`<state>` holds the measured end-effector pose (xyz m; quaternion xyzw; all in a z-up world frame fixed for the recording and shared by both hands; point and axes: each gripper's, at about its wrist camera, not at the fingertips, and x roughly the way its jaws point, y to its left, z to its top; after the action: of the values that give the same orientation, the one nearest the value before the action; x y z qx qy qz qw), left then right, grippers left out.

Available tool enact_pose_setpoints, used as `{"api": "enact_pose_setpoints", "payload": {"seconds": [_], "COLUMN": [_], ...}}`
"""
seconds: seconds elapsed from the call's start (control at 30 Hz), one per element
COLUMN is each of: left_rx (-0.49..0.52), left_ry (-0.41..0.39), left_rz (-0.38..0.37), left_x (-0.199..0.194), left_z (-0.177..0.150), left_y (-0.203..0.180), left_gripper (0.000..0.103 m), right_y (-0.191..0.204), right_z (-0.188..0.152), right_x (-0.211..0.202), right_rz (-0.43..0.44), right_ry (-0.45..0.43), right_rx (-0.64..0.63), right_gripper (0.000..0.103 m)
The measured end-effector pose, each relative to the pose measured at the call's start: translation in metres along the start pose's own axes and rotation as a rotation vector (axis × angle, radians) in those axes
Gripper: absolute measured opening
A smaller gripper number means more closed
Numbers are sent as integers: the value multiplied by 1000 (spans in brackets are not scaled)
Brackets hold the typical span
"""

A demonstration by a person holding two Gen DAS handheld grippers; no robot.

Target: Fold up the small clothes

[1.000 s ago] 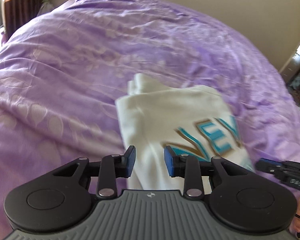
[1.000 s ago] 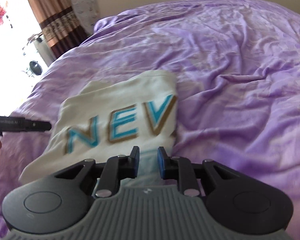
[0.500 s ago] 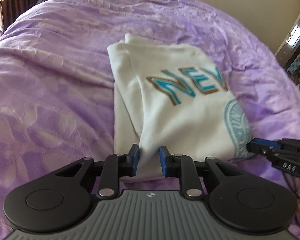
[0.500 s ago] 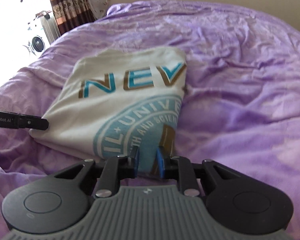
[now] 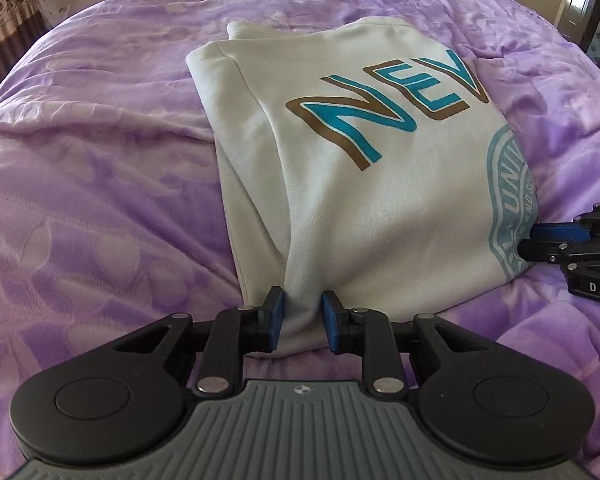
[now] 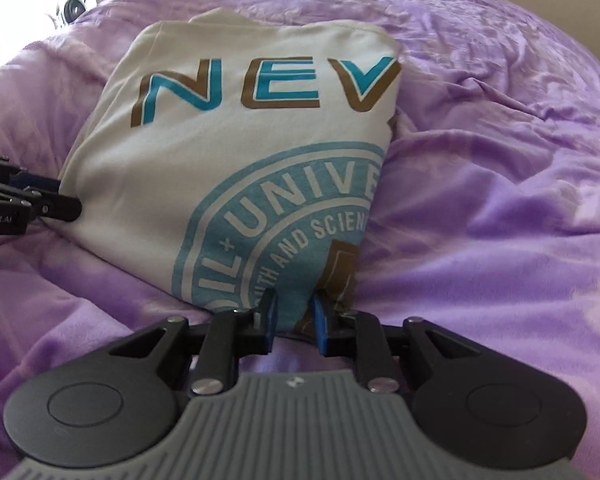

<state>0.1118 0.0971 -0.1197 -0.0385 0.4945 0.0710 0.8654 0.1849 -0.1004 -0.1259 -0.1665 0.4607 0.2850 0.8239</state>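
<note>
Left gripper (image 5: 302, 318) jaws, after closing then easing slightly wider, pinch the near-left hem of the folded white T-shirt (image 5: 364, 184) lying on the purple bedspread (image 5: 100, 168). Right gripper (image 6: 294, 322) jaws nearly closed on the near-right hem. Curtain (image 5: 0, 16) far left.

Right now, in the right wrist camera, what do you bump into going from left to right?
Left gripper poking in at the edge → white T-shirt with teal letters → bare purple bedspread.
</note>
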Motion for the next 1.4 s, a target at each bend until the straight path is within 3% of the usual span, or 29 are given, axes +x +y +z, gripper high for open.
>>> {"api": "enact_pose_setpoints", "payload": {"seconds": [0.2, 0.37, 0.5, 0.7, 0.97, 1.07, 1.13, 1.23, 1.4], "left_rx": [-56, -66, 26, 63, 65, 67, 55, 43, 45], "left_ry": [-30, -127, -169, -52, -52, -75, -123, -233, -423], "left_rz": [-38, -59, -157, -166, -172, -190, -177, -159, -109], "left_x": [-16, -47, -51, -13, -18, -36, -55, -94, -157], "left_z": [0, 8, 21, 17, 15, 23, 32, 40, 43], "left_y": [7, 1, -23, -36, -33, -28, -26, -24, -30], "left_gripper": [29, 29, 33, 33, 32, 34, 41, 53, 60], "right_y": [-1, 3, 19, 34, 34, 27, 20, 9, 3], "right_z": [2, 4, 16, 21, 20, 28, 35, 46, 55], "right_x": [-16, -52, -63, -27, -28, -44, -64, -104, -174], "right_rz": [1, 18, 79, 41, 40, 18, -16, -42, -65], "right_ry": [-27, -142, -234, -111, -79, -97, -144, -235, -370], "right_rx": [9, 7, -23, -61, -78, -65, -67, -42, -18], "right_gripper": [15, 18, 16, 13, 14, 27, 32, 44, 68]}}
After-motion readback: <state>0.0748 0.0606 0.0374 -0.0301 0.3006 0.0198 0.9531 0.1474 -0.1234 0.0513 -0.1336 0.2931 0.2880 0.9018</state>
